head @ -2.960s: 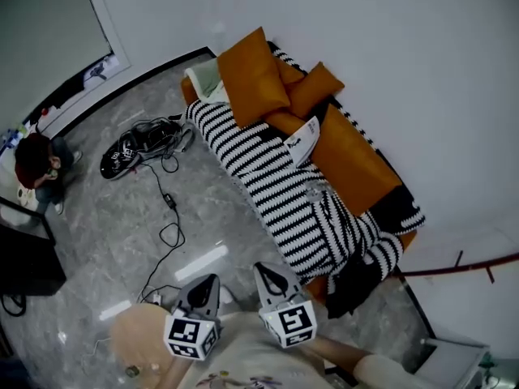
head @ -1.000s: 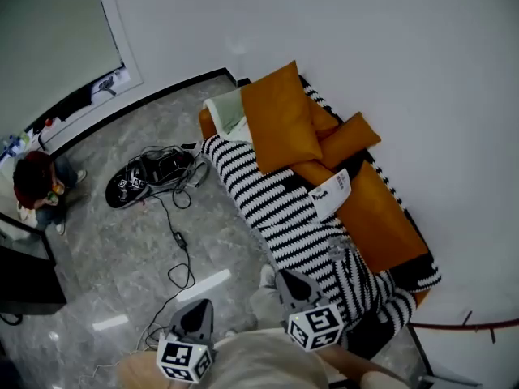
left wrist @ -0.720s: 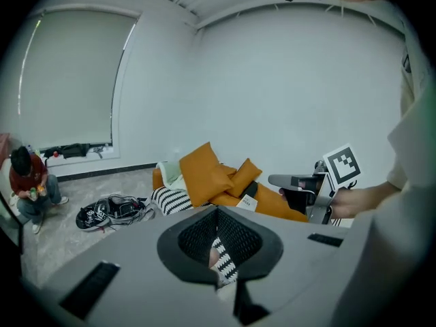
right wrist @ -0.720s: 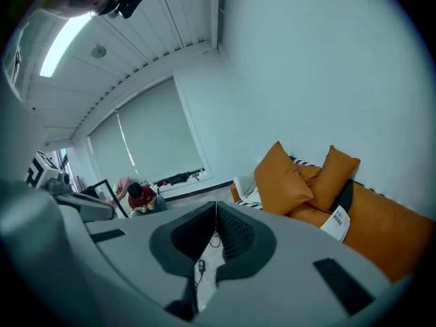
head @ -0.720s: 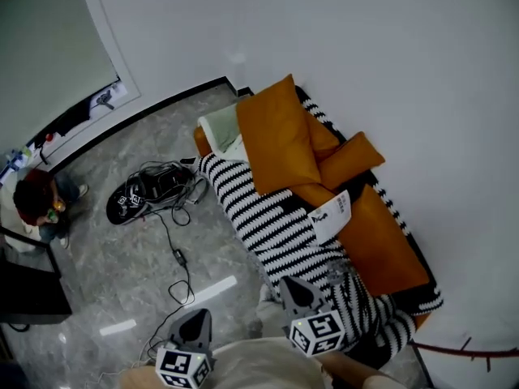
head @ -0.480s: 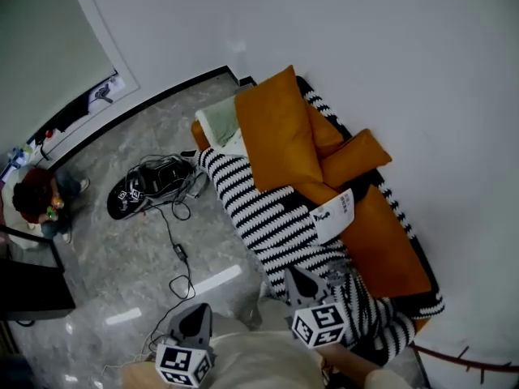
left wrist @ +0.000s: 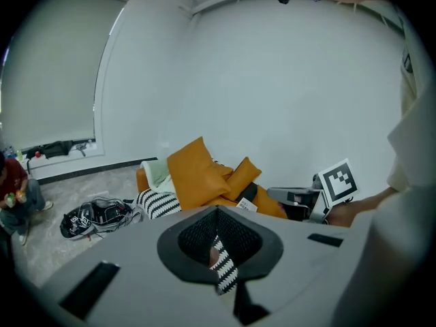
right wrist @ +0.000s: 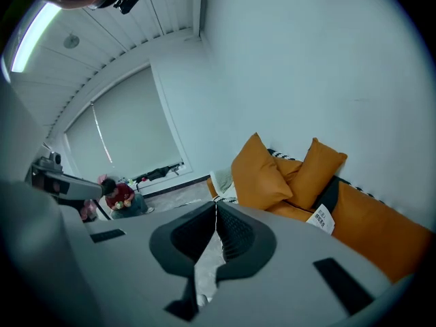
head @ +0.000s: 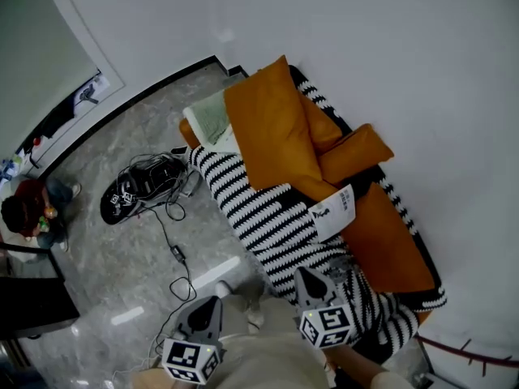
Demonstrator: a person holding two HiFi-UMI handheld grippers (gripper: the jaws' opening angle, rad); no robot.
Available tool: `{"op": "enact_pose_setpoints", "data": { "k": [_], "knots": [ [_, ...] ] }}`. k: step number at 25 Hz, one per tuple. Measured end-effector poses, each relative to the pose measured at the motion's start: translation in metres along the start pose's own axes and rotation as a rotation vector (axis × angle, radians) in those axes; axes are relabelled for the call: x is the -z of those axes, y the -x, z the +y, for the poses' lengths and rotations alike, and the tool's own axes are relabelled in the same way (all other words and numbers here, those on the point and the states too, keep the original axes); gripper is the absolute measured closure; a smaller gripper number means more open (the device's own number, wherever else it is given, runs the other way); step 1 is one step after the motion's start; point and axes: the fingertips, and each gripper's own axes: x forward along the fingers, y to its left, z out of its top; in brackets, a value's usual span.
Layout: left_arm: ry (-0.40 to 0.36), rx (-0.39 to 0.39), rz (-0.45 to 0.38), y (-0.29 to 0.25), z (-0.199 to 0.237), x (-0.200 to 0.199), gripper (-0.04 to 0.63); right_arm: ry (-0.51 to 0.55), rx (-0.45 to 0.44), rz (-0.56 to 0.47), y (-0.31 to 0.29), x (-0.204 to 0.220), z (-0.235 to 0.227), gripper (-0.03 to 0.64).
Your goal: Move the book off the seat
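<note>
Jaws first. Left gripper (left wrist: 216, 211): closed tip to tip, nothing clamped. Sliver of striped blanket (left wrist: 158, 203) visible through the slot behind the tips, not touched. Right gripper (right wrist: 216, 204): likewise closed, tips meeting, empty. Grey floor (right wrist: 204, 264) visible through its slot. Neither tool in contact with anything.

Head view, bottom edge: left gripper over bare floor, right gripper over the near end of the blanket at the front of the sofa (head: 381, 237). Both pointing towards the sofa, marker cubes nearest the camera. Both well apart from the book.

Book (head: 334, 211): white cover with dark print, on the seat. Tilted up against the orange back, just below the small cushion (head: 357, 154) and touching the blanket's inner edge. Also seen in both gripper views, beside a dark band on the sofa back. Not lifted, not gripped.

Sofa layout:
- Large cushion (head: 268, 128) upright at the far end, overlapping the small one.
- Pale green cloth (head: 212, 120) behind the large cushion, at the far arm.
- Blanket draped along the front half of the seat and hanging over the near end.

Floor:
- Black cable tangle (head: 138, 186) near the sofa's far end.
- One thin lead (head: 173, 250) trailing from the tangle towards the camera.
- Person (head: 24, 217) seated at the far left, well away from the sofa.
</note>
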Motion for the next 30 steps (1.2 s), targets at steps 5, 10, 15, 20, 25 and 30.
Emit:
{"op": "enact_pose_setpoints", "data": {
  "k": [5, 10, 15, 20, 25, 30],
  "knots": [
    [-0.039, 0.017, 0.014, -0.034, 0.014, -0.018, 0.595, -0.019, 0.036, 0.049, -0.02, 0.016, -0.021, 0.609],
    [-0.026, 0.025, 0.034, -0.062, 0.018, -0.023, 0.595, -0.03, 0.052, 0.068, -0.037, 0.019, -0.039, 0.609],
    [-0.045, 0.07, 0.068, -0.092, 0.001, -0.019, 0.595, -0.036, 0.062, 0.067, -0.047, 0.017, -0.062, 0.609],
    [-0.052, 0.12, 0.107, -0.128, -0.019, -0.008, 0.595, -0.063, 0.084, 0.058, -0.058, 0.019, -0.095, 0.609],
    [-0.05, 0.155, 0.144, -0.165, -0.037, 0.003, 0.595, -0.099, 0.108, 0.065, -0.068, 0.028, -0.13, 0.607],
    [-0.055, 0.18, 0.158, -0.195, -0.047, 0.016, 0.595, -0.081, 0.152, 0.065, -0.074, 0.04, -0.166, 0.606]
  ]
}}
